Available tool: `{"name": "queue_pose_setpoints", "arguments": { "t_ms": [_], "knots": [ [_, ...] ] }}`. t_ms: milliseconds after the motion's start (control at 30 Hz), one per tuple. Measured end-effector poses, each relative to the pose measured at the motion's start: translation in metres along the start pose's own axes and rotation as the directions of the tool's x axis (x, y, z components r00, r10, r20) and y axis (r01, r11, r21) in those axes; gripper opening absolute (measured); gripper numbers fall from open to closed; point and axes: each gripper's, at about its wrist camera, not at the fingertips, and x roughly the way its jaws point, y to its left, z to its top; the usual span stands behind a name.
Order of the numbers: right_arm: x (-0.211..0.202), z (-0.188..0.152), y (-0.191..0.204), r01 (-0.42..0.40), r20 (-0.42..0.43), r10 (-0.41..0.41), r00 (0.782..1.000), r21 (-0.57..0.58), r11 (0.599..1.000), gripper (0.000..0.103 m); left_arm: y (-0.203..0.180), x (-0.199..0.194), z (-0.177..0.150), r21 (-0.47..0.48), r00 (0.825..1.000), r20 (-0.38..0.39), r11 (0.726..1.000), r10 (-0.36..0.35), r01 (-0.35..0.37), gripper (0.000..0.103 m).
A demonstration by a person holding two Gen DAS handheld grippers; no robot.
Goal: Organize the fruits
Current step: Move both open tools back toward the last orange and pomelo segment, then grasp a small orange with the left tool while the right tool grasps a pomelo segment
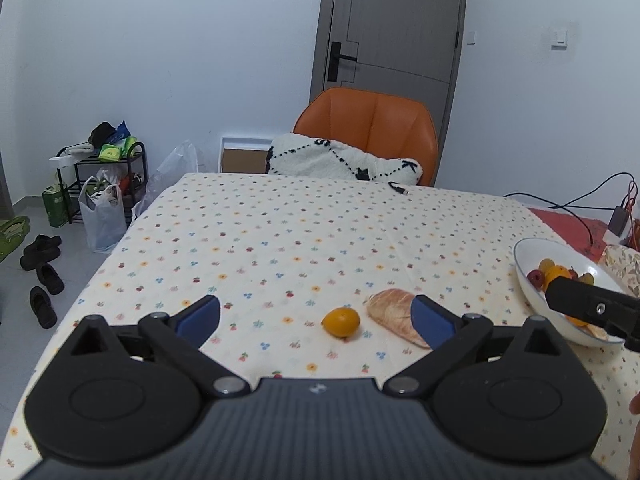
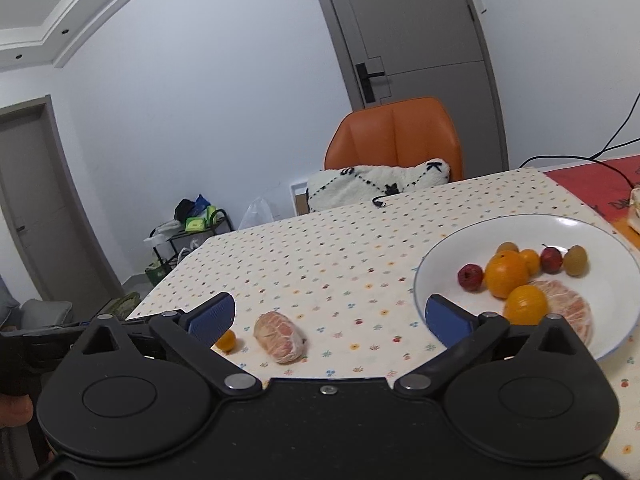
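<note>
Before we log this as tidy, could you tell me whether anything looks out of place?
Yes: a small orange fruit and a peeled citrus piece lie on the tablecloth, outside the white bowl.

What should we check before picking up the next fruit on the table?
1. Left hand-held gripper open and empty: ok.
2. Right hand-held gripper open and empty: ok.
3. Fruit left to move: the small orange fruit and the peeled pomelo piece both lie on the tablecloth, outside the bowl: not ok yet.
4. Orange fruit lined up with the left hand-held gripper: it sits ahead between the fingers: ok.
5. Room in the white bowl: bare space near the far rim: ok.
6. Whether the pomelo piece is soft or slippery: cannot tell.
</note>
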Motion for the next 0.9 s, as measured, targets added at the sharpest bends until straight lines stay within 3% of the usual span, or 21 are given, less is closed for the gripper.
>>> {"name": "queue_pose_setpoints", "arguments": {
  "t_ms": [367, 700, 900],
  "knots": [
    [0.013, -0.006, 0.011, -0.018, -0.070, 0.016, 0.997, -0.025, 1.000, 0.103, 0.008, 0.012, -0.007, 0.010, 0.997, -0.074, 1.000, -0.024, 0.025, 0.101],
    [0.027, -0.010, 0.014, -0.030, -0.142, 0.024, 0.989, -0.041, 0.999, 0.103, 0.006, 0.029, -0.007, -0.005, 0.995, -0.087, 0.999, -0.052, 0.052, 0.098],
    [0.032, -0.008, 0.017, -0.044, -0.158, 0.034, 0.987, -0.062, 0.997, 0.103, 0.005, 0.040, -0.004, -0.013, 0.994, -0.093, 0.998, -0.056, 0.055, 0.082]
  ]
}}
